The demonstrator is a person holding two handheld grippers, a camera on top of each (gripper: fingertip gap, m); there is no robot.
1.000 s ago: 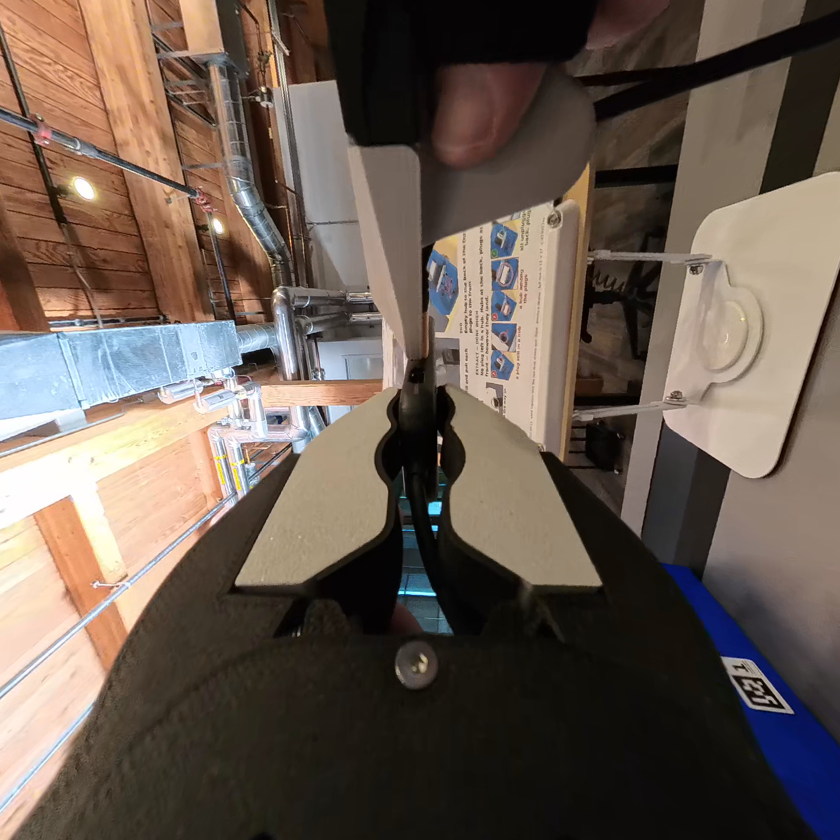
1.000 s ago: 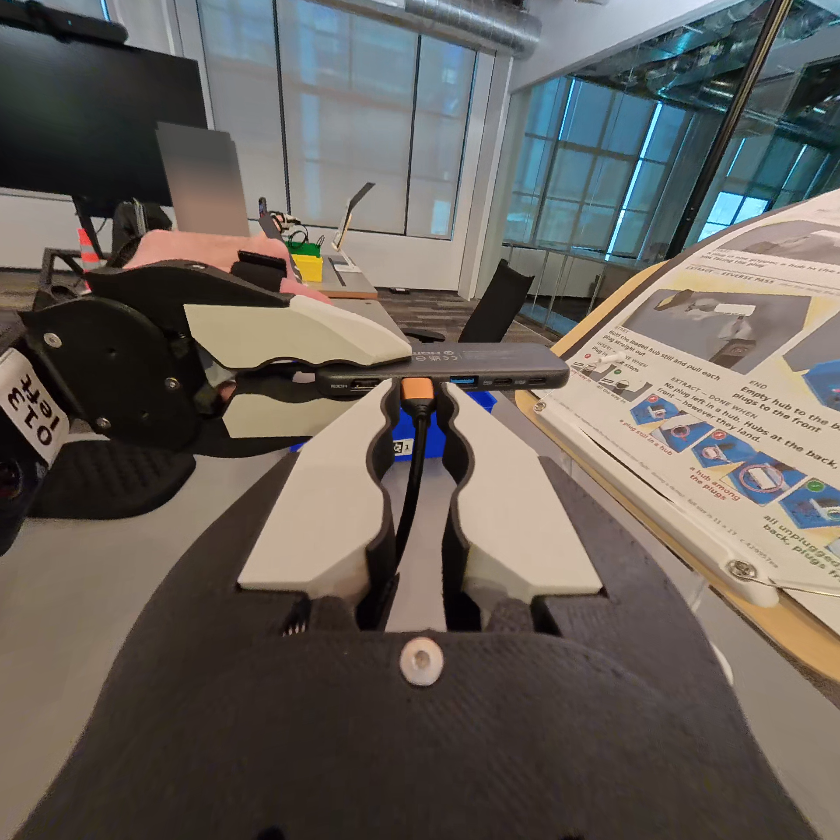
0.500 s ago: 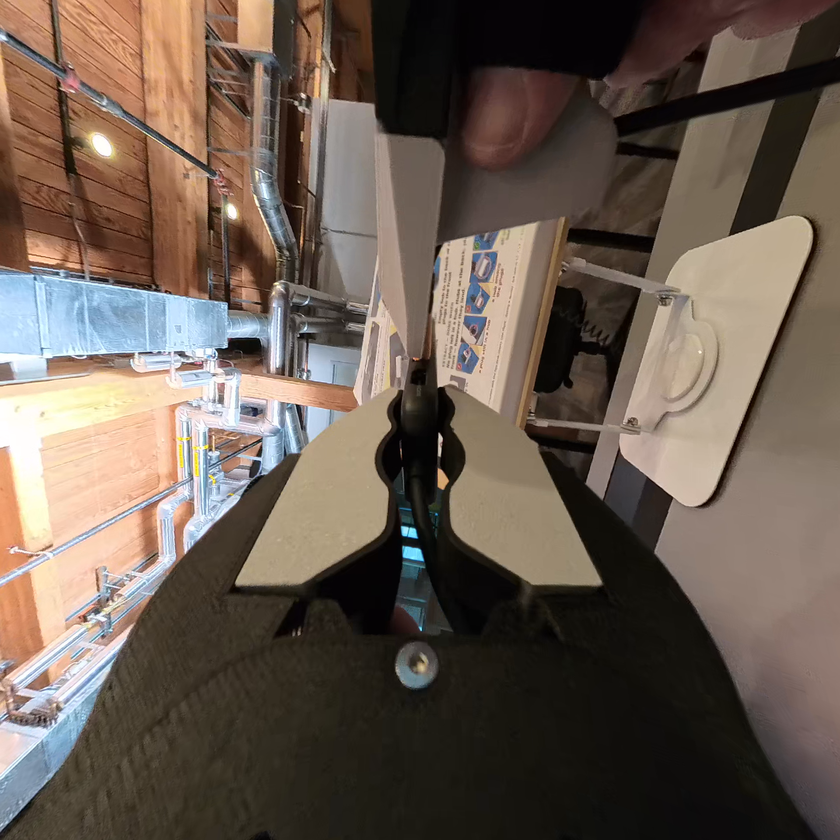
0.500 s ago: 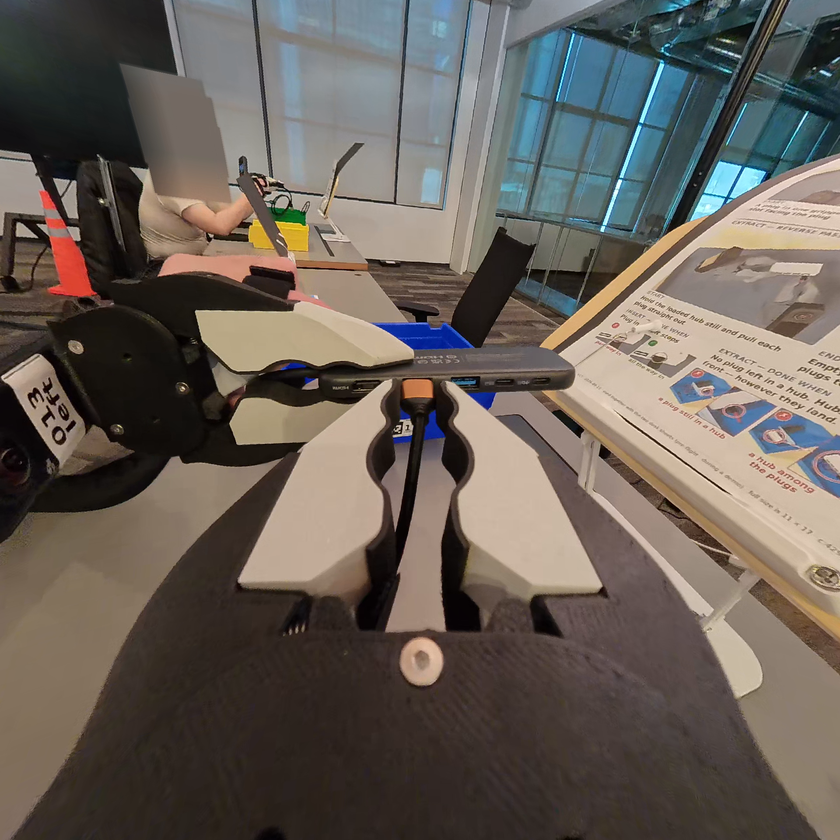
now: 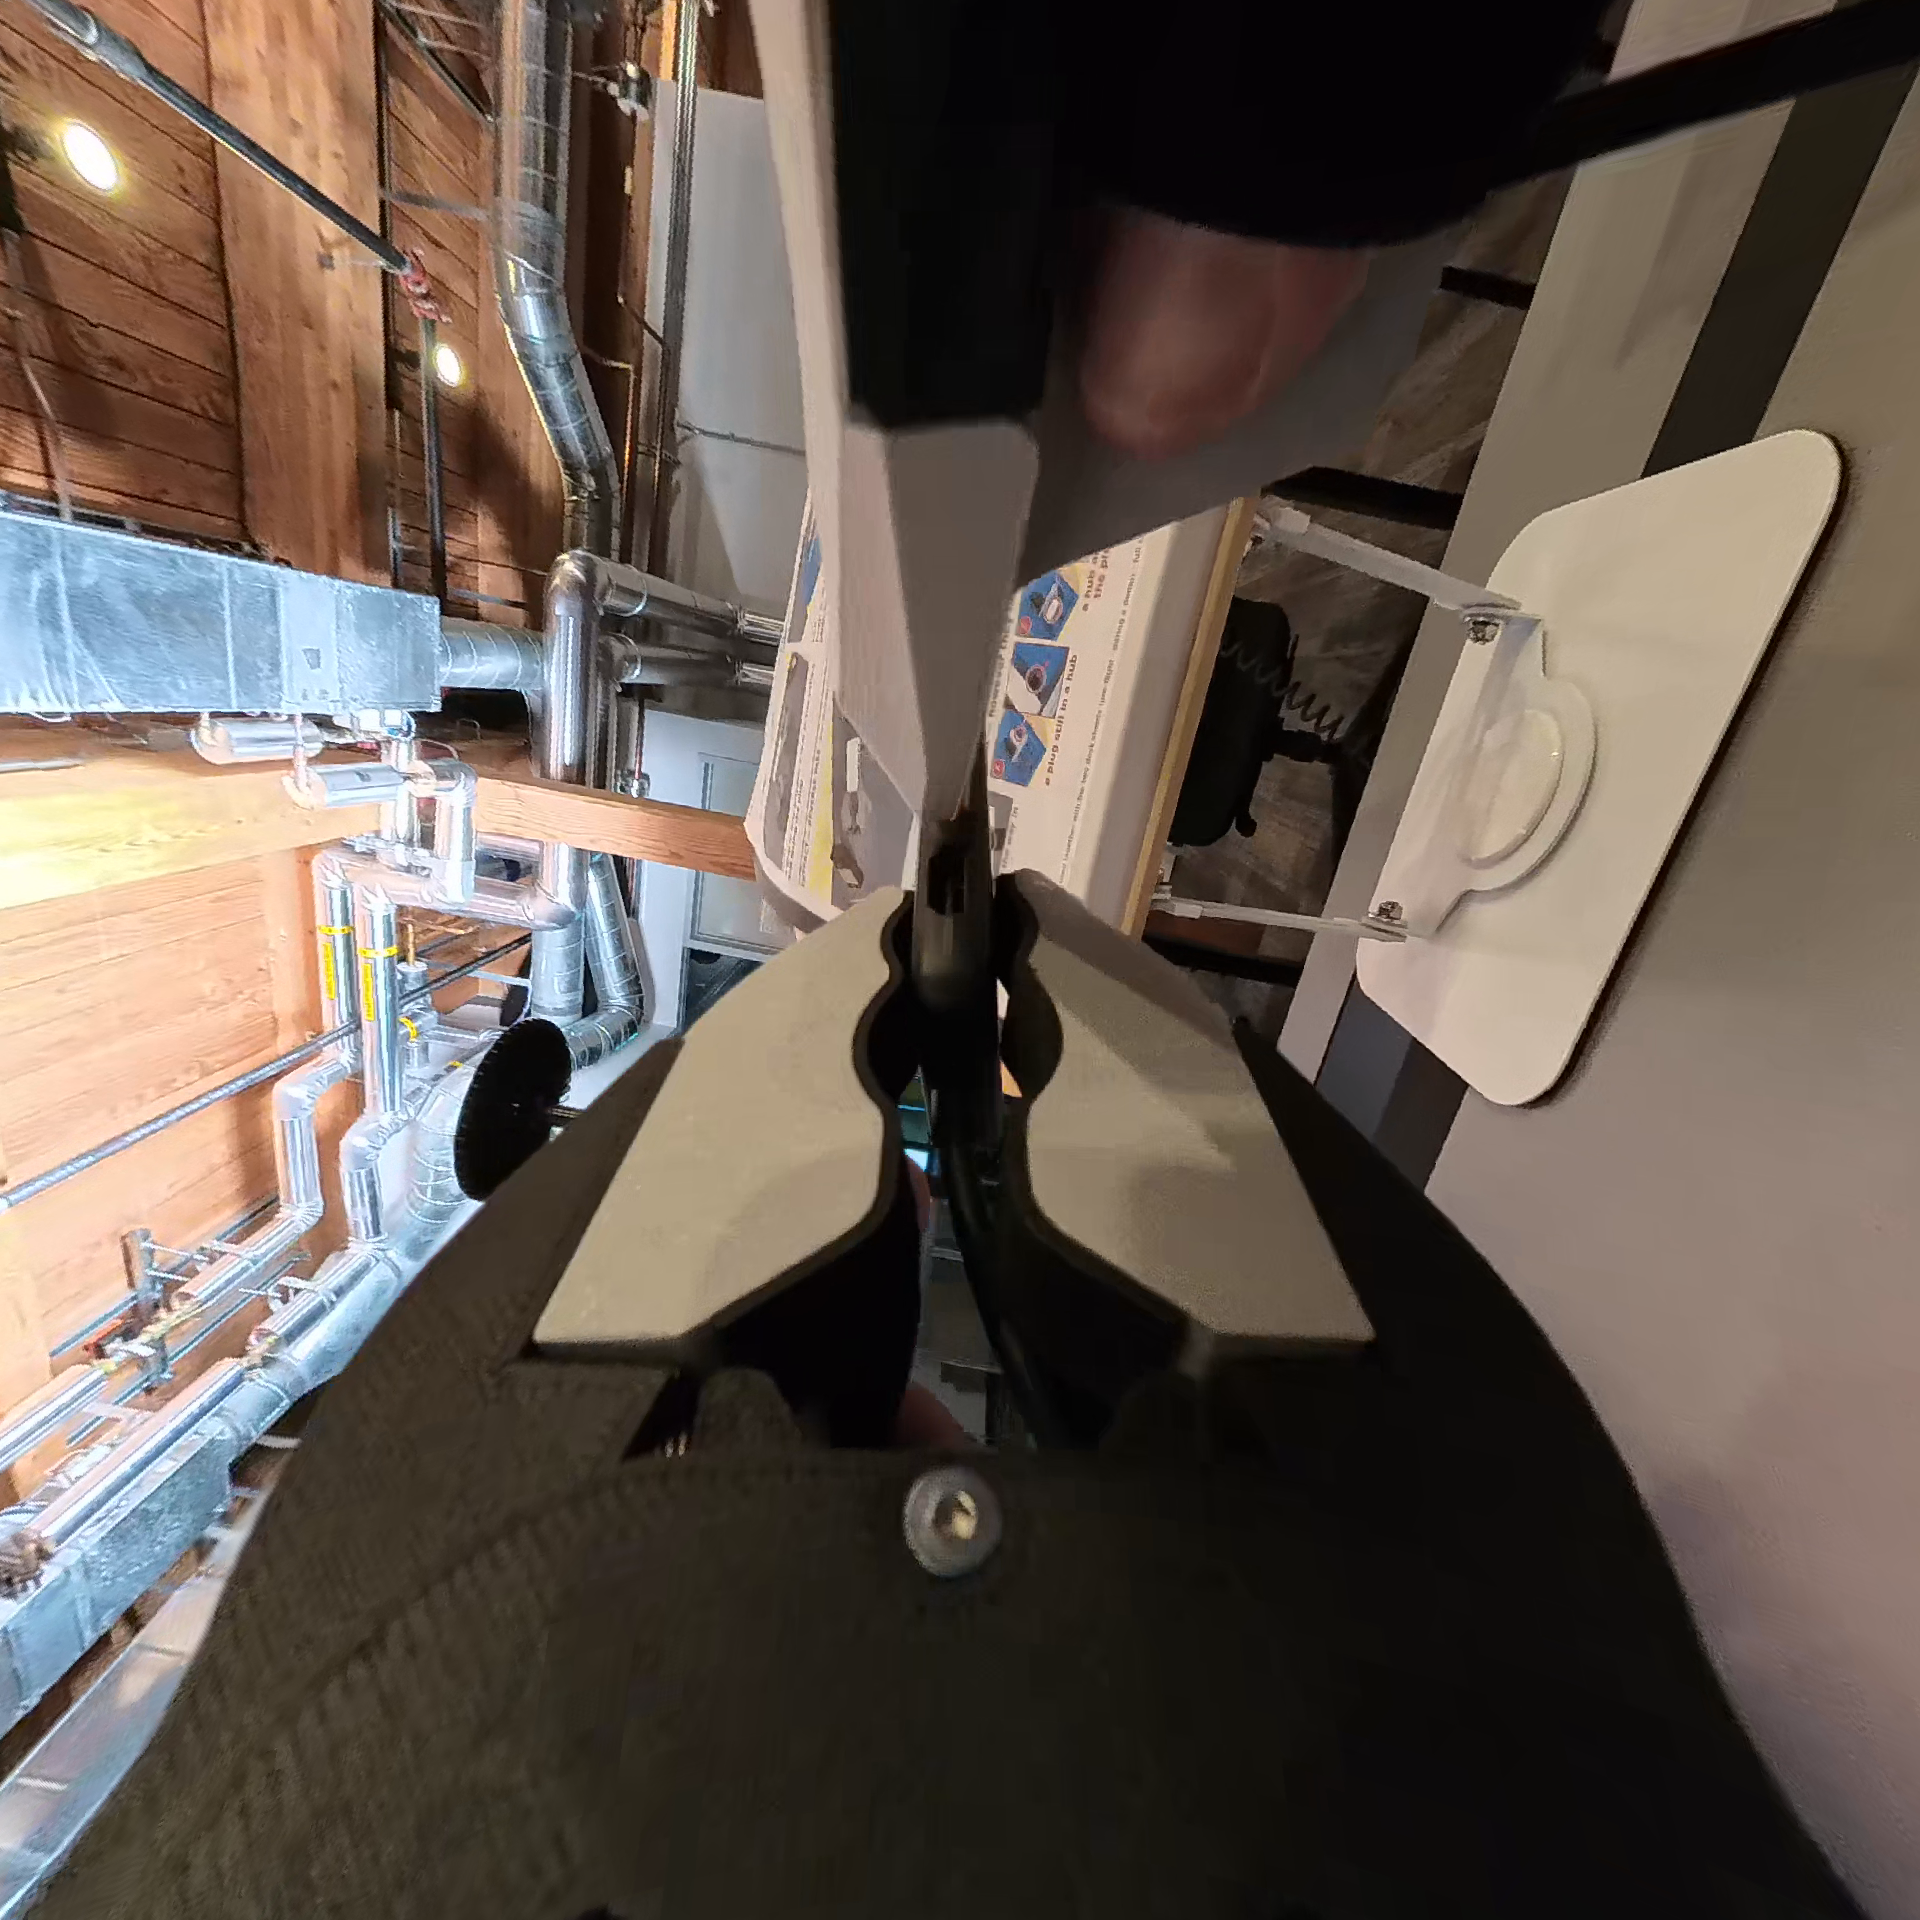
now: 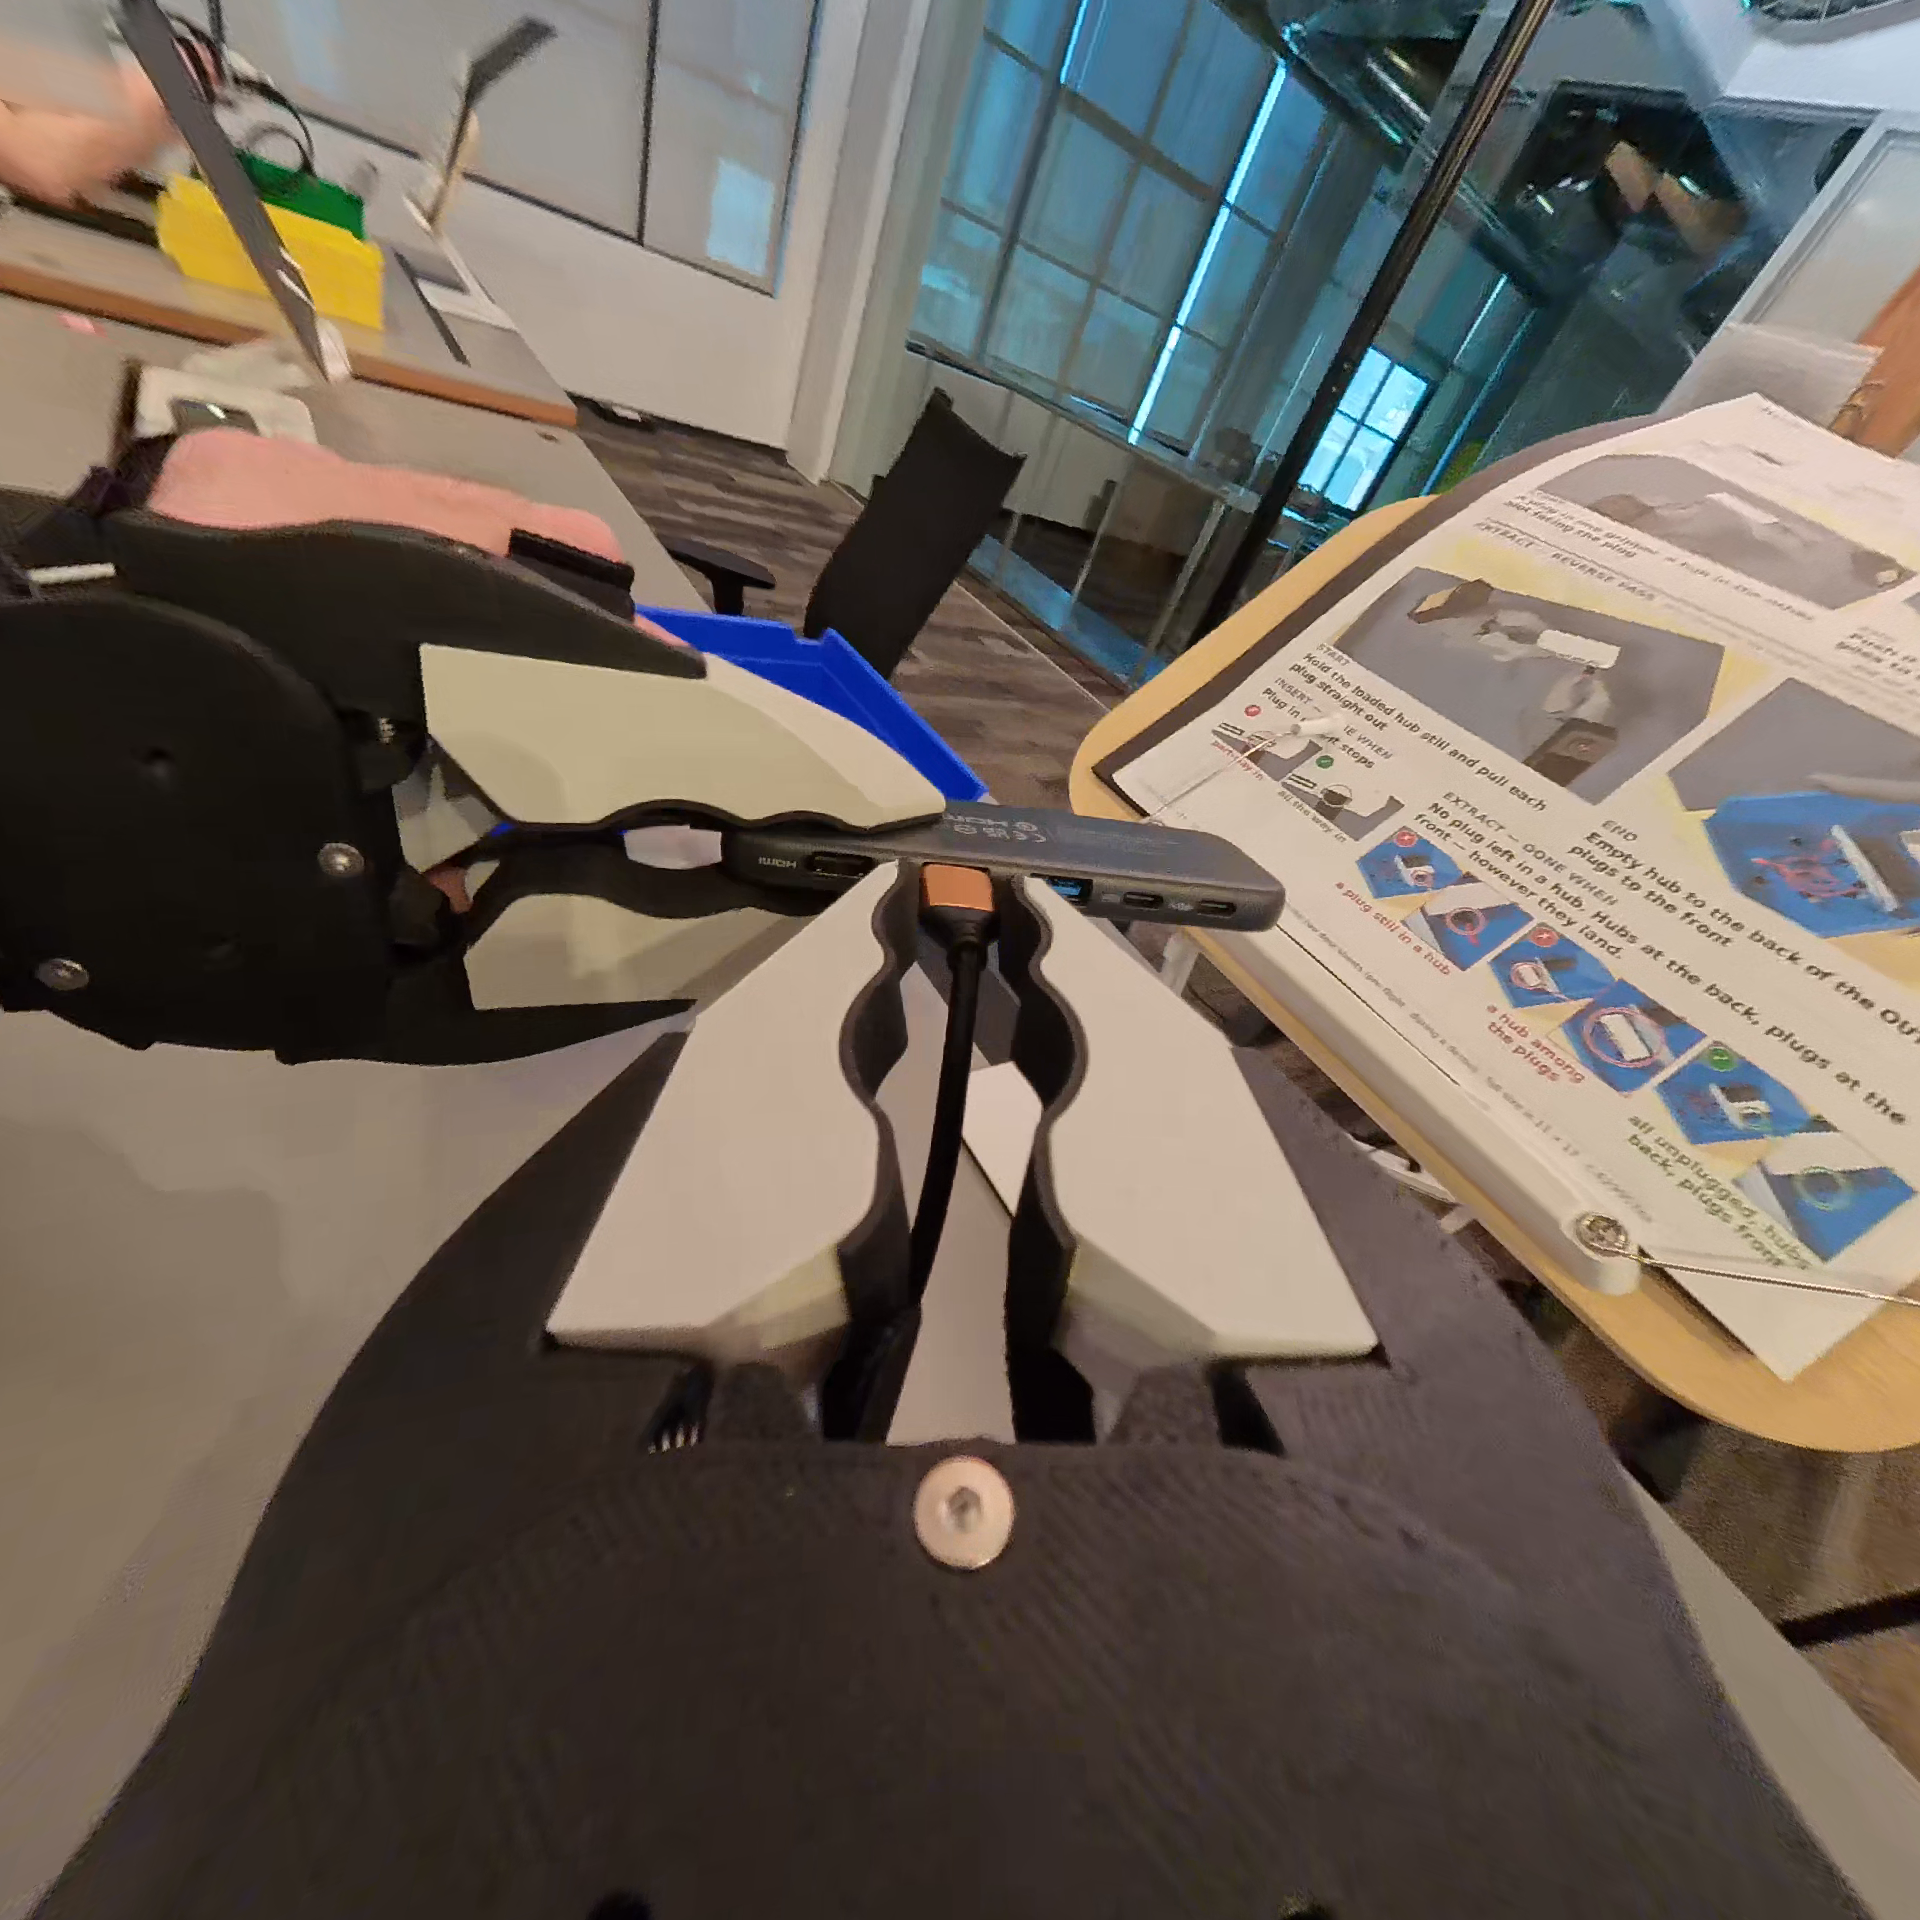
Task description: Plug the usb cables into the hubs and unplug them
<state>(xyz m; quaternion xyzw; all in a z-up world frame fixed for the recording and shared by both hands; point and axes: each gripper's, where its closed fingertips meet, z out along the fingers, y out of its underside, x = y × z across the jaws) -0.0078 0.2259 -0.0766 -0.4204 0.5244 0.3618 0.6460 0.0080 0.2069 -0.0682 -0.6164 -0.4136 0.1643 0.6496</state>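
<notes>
In the right wrist view my right gripper [image 6: 956, 896] is shut on a copper-coloured USB plug [image 6: 958, 902] with a black cable [image 6: 940, 1122]. The plug sits in a port of a dark grey hub [image 6: 1101, 847]. My left gripper [image 6: 883, 857] comes in from the left and is shut on the hub's left end, holding it level above the table. In the left wrist view my left gripper [image 5: 956, 899] clamps the hub edge-on [image 5: 948, 940], and the hub's black cable [image 5: 977, 1195] runs back between the fingers. One grey finger [image 5: 894, 623] of the right gripper and a person's thumb [image 5: 1195, 343] are just beyond.
An instruction board [image 6: 1558, 883] on a wooden panel stands at the right; its white base plate [image 5: 1621, 748] rests on the grey table [image 6: 208, 1247]. A blue bin [image 6: 831, 665] sits behind the hub. A black chair [image 6: 914, 520] and another desk with a yellow bin [image 6: 270, 249] are farther back. My two grippers' fingertips are within a few centimetres of each other.
Both grippers moved together with hub and plug still joined. The right view swung towards the instruction board, and the left gripper now looks closer. Both grips are unchanged.
</notes>
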